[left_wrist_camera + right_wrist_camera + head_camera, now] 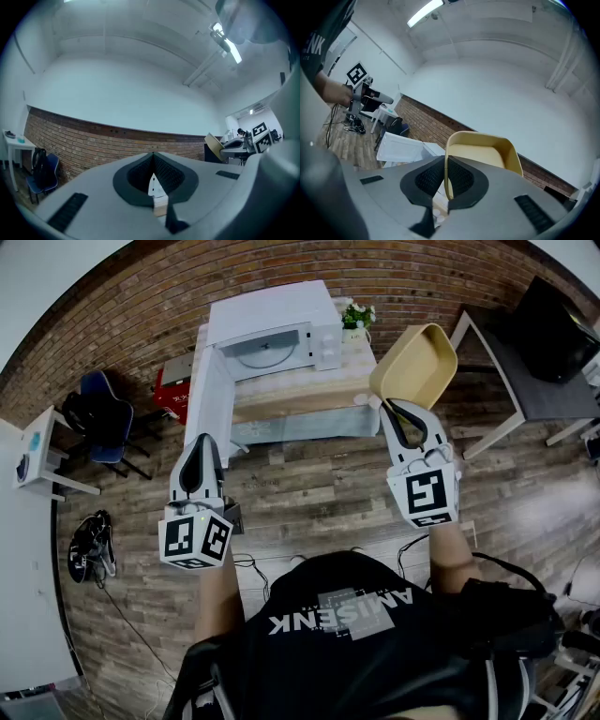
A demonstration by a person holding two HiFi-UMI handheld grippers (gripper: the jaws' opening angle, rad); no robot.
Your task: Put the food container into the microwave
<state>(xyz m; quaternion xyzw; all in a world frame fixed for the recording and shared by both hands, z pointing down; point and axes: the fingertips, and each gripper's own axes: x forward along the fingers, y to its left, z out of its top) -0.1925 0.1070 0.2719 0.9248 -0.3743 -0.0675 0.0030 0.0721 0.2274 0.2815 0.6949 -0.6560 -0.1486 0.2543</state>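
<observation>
Food container [415, 362], yellow, up in the air and tilted; right gripper [387, 407] jaws pinched tight on its near rim, tub rising beyond the tips. Microwave [272, 338] ahead, left of that gripper, door [211, 399] swung open. Left gripper [201, 444] jaws together, nothing between, near the door.

Head cam: sits on the person's head and faces forward and steeply down. It takes in the floor [319, 493], both grippers near, and the microwave [272, 338] farther ahead.

Left gripper cam: rides on the left gripper [201, 446] and looks along its jaws, tilted slightly up. Its frame is mostly wall and ceiling.

Right gripper cam: looks along the right gripper [397, 411] jaws. The food container [483, 150] is very close, with the microwave beyond it.

Shared: the brick wall [93, 140] shows in all three views. Each gripper cam catches the other gripper's marker cube [260, 134] at its frame edge.
</observation>
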